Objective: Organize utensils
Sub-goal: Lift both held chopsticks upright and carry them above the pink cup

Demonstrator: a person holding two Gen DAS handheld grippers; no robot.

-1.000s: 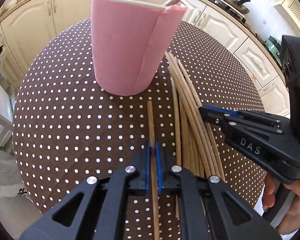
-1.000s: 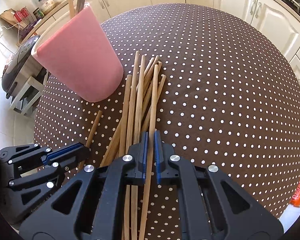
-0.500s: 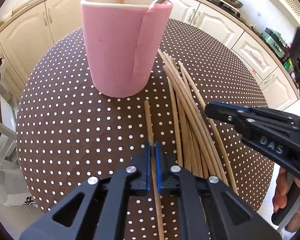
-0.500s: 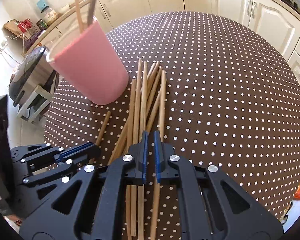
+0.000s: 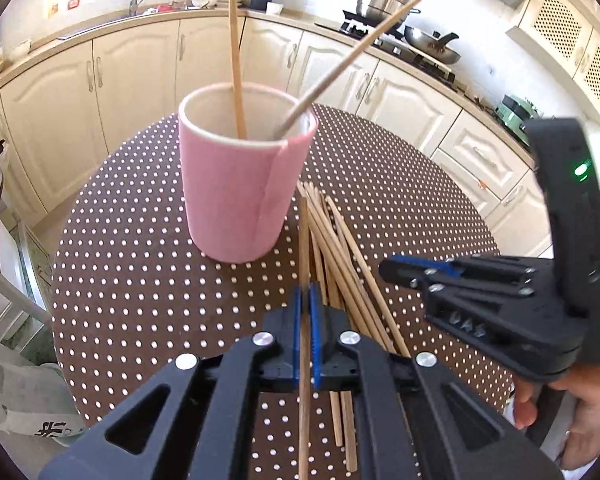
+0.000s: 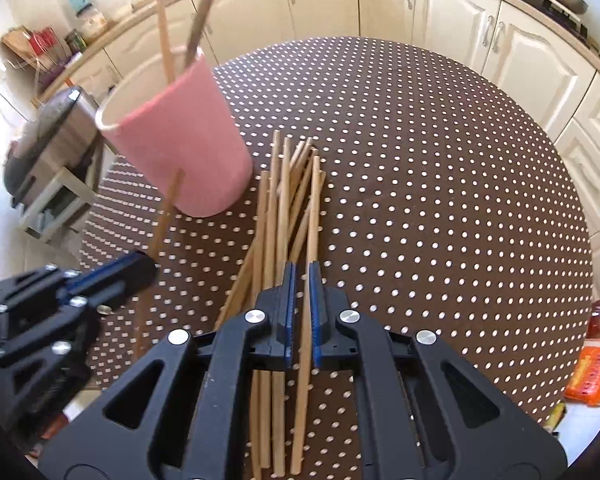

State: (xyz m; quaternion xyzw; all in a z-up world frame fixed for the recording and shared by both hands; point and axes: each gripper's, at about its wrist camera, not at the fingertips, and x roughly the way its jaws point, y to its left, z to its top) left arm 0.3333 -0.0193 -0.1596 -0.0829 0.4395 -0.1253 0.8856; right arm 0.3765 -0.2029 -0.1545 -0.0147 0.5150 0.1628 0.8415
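A single wooden chopstick [image 5: 303, 248] is being held between the closed pads of the left gripper [image 5: 305, 312], pinched somewhere along its middle, with its far end pointing toward the pink cup [image 5: 240, 184] and its near end running back under the tool. In the right wrist view the same stick is being seen clear of the dotted tablecloth [image 6: 420, 200], tilted up toward the cup. The right gripper [image 6: 302, 304] is being kept nearly shut over the loose pile of chopsticks [image 6: 288, 200]; one stick [image 6: 309, 272] is running through the narrow gap, against the right pad it seems, though whether it is truly being clamped is not being made plain by this view.

The pile is lying just beside the cup's base, fanned and overlapping. Two sticks [image 5: 236, 60] are already standing in the cup, leaning on its rim.

Such sticks are being judged light, stiff and smooth, so little force is being called for, yet a round shaft is likely to roll or pivot in flat pads. A hold near the middle is being judged best for balance; a hold nearer one end would allow the tip to be dropped into the cup more easily. The cup looks light and could be tipped by a sideways knock.
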